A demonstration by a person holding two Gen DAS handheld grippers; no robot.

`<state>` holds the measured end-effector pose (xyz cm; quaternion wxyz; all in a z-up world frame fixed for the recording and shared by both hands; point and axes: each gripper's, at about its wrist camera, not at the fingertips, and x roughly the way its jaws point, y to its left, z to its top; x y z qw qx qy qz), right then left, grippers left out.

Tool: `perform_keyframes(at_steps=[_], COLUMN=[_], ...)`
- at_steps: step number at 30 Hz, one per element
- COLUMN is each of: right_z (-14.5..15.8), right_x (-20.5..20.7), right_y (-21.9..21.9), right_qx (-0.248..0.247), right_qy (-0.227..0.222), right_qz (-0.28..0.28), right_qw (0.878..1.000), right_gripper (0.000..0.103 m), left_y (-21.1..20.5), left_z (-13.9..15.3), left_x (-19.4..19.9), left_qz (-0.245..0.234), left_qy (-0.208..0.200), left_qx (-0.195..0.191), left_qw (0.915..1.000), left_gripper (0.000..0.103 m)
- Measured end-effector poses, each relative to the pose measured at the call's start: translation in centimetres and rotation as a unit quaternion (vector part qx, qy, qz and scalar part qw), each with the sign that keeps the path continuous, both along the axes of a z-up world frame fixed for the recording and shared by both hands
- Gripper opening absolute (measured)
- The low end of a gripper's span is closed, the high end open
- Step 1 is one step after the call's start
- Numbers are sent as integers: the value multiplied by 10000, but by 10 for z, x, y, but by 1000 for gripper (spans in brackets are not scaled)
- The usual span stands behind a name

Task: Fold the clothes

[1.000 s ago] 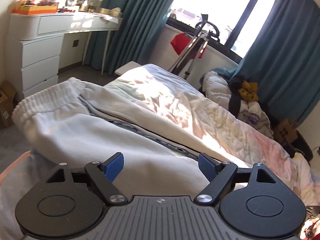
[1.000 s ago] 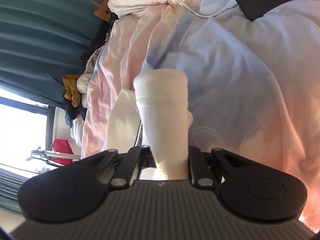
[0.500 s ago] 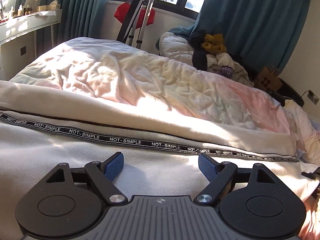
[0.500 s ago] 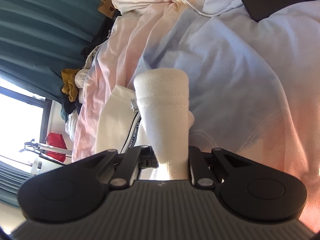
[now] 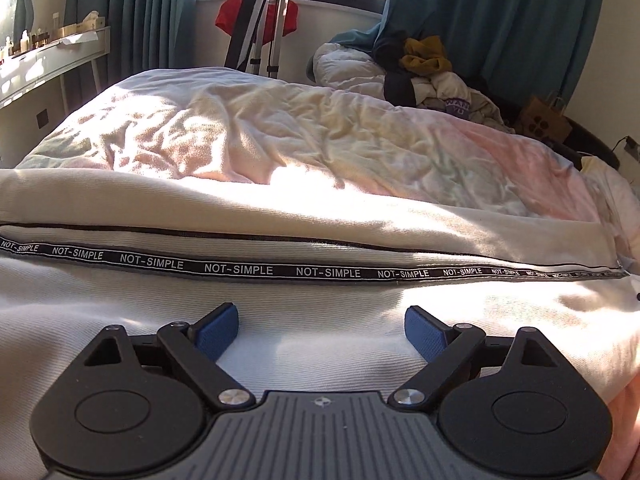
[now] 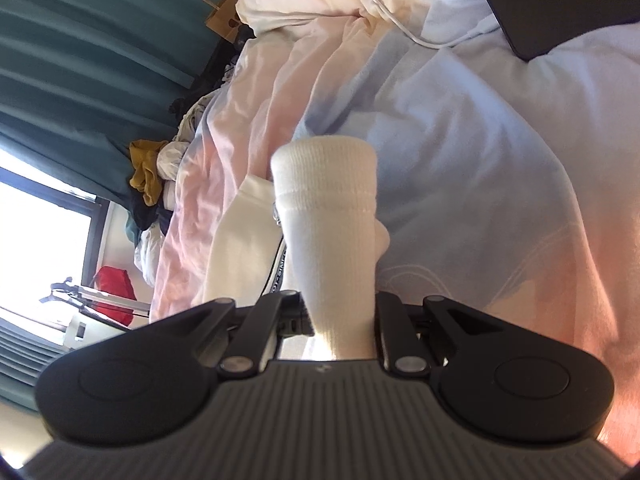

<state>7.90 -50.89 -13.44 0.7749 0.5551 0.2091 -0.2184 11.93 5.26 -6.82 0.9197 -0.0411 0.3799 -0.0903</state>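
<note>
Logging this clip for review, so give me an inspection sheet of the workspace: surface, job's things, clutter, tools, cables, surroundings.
Surface: bed with a rumpled pastel cover, sunlit.
Job's things: white trousers lying across the near edge, with a black NOT-SIMPLE stripe; ribbed cuff of white fabric.
Clutter: clothes pile at the far corner of the bed; dark flat object on the bedding.
Tools: left tool opening above the trousers, nothing between its pads; right tool shut on the cuff.
Cables: white cable across the bedding.
Surroundings: teal curtains, window, folded metal stand, red item behind it, white shelf, paper bag.
</note>
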Motion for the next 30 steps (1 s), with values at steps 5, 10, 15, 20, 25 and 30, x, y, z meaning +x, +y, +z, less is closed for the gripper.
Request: perform_keyframes(at_steps=[5,10,15,20,25,30], right_z=[33,83,138,185,198,132], right_x=[-2,4,19,29,32,31], right_y=[17,48,102,179,277,384], right_qx=[-675,-1759,-2395,-3153,-4040,-4256], right_qy=[-248,-531,-901,-1210,-1326,-787], right_qz=[125,453,1041,1717,2773,3903], right_qw=[9973,9819,9611,9255,8616,8126], right_gripper=[13,13,13,13,13,14], left_y=[5,12,21,37,90,124], left_z=[4,10,21,39,54,58], left_x=[2,1,1,-8,-19,-16], left_qz=[-39,-73,-74,10,480,831], left_qy=[82,102,92,-238,-563,-539], left_qx=[-118,-343,-783,-1148,-2232,-2535], left_qw=[9999,9993,9969,9931,9720,9622], left_gripper=[91,91,90,90,88,87])
